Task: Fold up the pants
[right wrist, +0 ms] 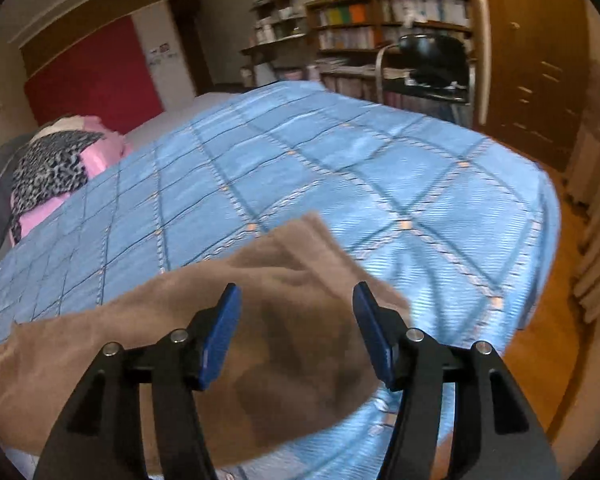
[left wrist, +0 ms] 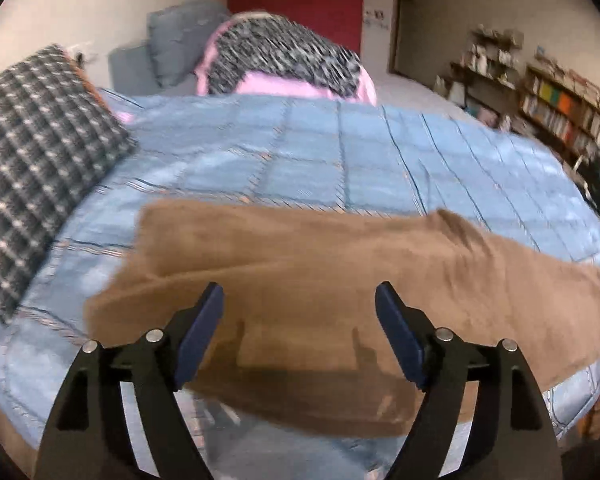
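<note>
Brown pants [left wrist: 308, 264] lie flat across the near side of a bed with a blue checked quilt [left wrist: 340, 152], running left to right. My left gripper [left wrist: 299, 300] is open and empty, hovering just above the pants near their left end. In the right wrist view the pants [right wrist: 180, 320] end in a rumpled edge, and my right gripper [right wrist: 297, 300] is open and empty above that end. The blue quilt [right wrist: 320, 168] spreads beyond it.
A dark checked cushion [left wrist: 40, 160] lies at the bed's left. A pink and leopard-print pile [left wrist: 284, 60] and grey pillows [left wrist: 180, 40] sit at the far end. Bookshelves [right wrist: 380, 28], a black chair [right wrist: 428, 64] and wooden floor [right wrist: 556, 320] lie to the right.
</note>
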Demonstrator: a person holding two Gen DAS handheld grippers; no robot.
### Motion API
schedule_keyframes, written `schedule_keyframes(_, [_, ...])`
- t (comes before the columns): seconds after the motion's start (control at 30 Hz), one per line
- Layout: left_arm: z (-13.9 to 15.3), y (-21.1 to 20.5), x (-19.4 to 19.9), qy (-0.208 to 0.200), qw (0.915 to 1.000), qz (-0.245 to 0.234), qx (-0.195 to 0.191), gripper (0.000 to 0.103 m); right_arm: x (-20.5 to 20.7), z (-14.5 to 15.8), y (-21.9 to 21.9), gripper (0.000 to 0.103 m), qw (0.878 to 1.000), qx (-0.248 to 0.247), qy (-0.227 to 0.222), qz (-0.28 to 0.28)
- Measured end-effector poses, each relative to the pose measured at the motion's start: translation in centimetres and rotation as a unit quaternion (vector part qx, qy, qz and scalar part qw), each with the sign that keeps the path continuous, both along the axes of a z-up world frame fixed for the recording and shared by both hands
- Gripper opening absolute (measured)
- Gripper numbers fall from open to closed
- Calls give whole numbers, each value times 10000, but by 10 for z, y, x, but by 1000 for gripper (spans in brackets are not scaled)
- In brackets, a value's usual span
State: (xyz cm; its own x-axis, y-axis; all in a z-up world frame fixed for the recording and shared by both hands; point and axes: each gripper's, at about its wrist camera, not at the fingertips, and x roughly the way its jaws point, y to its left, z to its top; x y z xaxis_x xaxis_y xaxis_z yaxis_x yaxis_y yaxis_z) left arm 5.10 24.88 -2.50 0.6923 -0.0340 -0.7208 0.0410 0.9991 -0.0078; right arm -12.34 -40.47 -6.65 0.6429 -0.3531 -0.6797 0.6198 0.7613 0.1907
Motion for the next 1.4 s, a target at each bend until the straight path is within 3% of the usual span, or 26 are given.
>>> schedule_keyframes(0.2, [-45,-23,31,545,9985,-6,-66,79,41,-10,-2,58,9994,-95,183,294])
schedule_keyframes(0.37, [-80,-26,34,839,9960,47,300,79,66,-26,-19,58,9986,-54,445,275])
schedule_keyframes(0.47, [-88,-31,30,737,9955,-108,592,80,80,-40,-29,62,9949,-428,918,-23])
schedule_keyframes(0.5, [-88,-30,31,732,9954,-108,617,80,85,-48,-36,71,9941,-356,1021,-48])
schedule_keyframes(0.57, [-89,-29,34,761,9954,-72,580,81,86,-57,-46,77,9944,-212,1025,-123])
schedule_keyframes(0.8, [-80,-27,38,821,9957,4,418,82,85,-64,-48,78,9954,-250,921,-46])
schedule_keyframes(1.07, [-38,8,31,279,9986,451,-61,82,86,-64,-45,78,9952,-297,929,-53])
schedule_keyframes(1.13, [-35,18,42,272,9976,631,57,82,86,-64,-45,78,9952,-327,915,-61])
schedule_keyframes(1.23, [-41,33,68,457,9937,976,318,82,86,-64,-44,79,9950,-367,931,-77])
schedule_keyframes(1.4, [-64,51,108,1157,9845,1277,334,80,86,-64,-44,79,9949,-370,934,-79])
